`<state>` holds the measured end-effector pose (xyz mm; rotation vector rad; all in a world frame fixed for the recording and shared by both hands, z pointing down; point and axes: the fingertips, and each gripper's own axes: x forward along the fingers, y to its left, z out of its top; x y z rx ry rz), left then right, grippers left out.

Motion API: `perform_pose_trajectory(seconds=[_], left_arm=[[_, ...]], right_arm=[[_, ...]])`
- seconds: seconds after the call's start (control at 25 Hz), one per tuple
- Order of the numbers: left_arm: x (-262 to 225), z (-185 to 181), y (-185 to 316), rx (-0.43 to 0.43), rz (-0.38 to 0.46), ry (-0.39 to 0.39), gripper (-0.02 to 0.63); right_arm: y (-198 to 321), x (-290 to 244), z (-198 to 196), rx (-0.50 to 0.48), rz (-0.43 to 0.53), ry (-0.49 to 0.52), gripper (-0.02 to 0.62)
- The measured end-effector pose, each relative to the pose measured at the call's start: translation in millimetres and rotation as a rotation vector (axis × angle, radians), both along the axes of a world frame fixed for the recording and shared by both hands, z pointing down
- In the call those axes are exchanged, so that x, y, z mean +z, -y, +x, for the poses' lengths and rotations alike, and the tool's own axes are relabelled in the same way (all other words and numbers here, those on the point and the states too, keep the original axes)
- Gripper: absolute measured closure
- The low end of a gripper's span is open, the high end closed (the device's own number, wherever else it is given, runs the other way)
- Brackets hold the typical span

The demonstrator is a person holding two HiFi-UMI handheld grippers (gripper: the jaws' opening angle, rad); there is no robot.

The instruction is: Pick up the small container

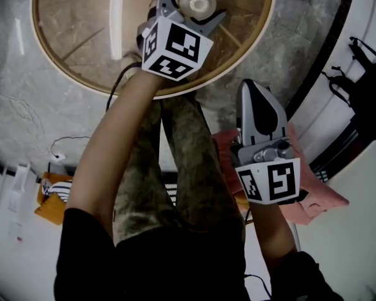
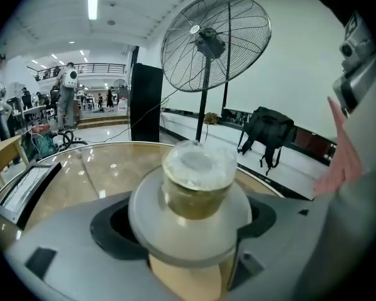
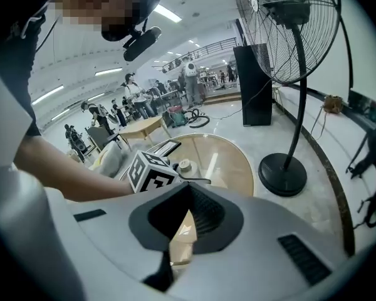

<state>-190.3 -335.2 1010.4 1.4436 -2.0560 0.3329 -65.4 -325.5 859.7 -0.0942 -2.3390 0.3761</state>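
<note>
Left gripper jaws grip the small container by its smooth round wall over the tabletop, so a slackened squeeze likely drops it; right gripper jaws are together, empty.

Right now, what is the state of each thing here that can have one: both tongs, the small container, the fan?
left tongs: shut on the small container, above the round table.
small container: upright, covered on top, gripped; lifted or not, cannot tell.
right tongs: shut, empty, held away from the table.
fan: standing upright; running or not, cannot tell.
</note>
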Motion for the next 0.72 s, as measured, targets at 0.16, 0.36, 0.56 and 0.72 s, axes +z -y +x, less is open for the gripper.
perform_pose_trajectory(seconds=[0.16, 0.36, 0.56, 0.72], left_arm=[[0, -1, -2, -0.01, -0.001, 0.009, 0.229], [-2, -3, -4, -0.012, -0.005, -0.018, 0.239], [-8, -2, -12, -0.03, -0.005, -0.031, 0.241], [-26, -4, -22, -0.048, 0.007, -0.042, 0.241]], right_arm=[[3, -2, 1, 0.003, 0.008, 0.0, 0.578], [6, -3, 4, 0.016, 0.015, 0.0, 0.578], [4, -6, 8, 0.02, 0.02, 0.008, 0.578], [0, -16, 3, 0.018, 0.034, 0.017, 0.578]])
